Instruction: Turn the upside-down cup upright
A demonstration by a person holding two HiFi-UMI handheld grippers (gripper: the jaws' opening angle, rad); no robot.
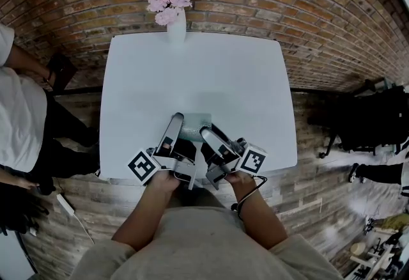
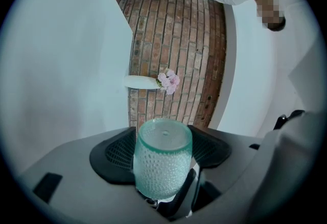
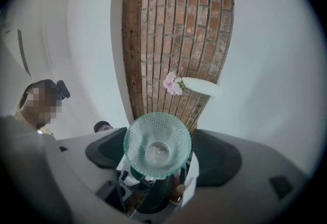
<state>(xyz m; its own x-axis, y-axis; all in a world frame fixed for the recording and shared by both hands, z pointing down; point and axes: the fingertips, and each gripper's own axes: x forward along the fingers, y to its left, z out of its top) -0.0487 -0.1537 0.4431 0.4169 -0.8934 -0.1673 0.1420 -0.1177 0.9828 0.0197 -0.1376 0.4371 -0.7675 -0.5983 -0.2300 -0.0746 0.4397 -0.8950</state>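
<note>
**Cup halfway over**

Left gripper (image 2: 162,138) clamps the cup (image 2: 162,166), held on its side between its jaws. Right gripper (image 3: 158,149) flanks the mouth, pressure unclear. A loose handover could let the slick cup slip onto the table (image 1: 192,74) below.

The pale green dimpled glass cup (image 2: 162,159) is tipped on its side over the near edge of the white table (image 1: 192,74), closed base pointing far-left and open mouth near-right.
</note>
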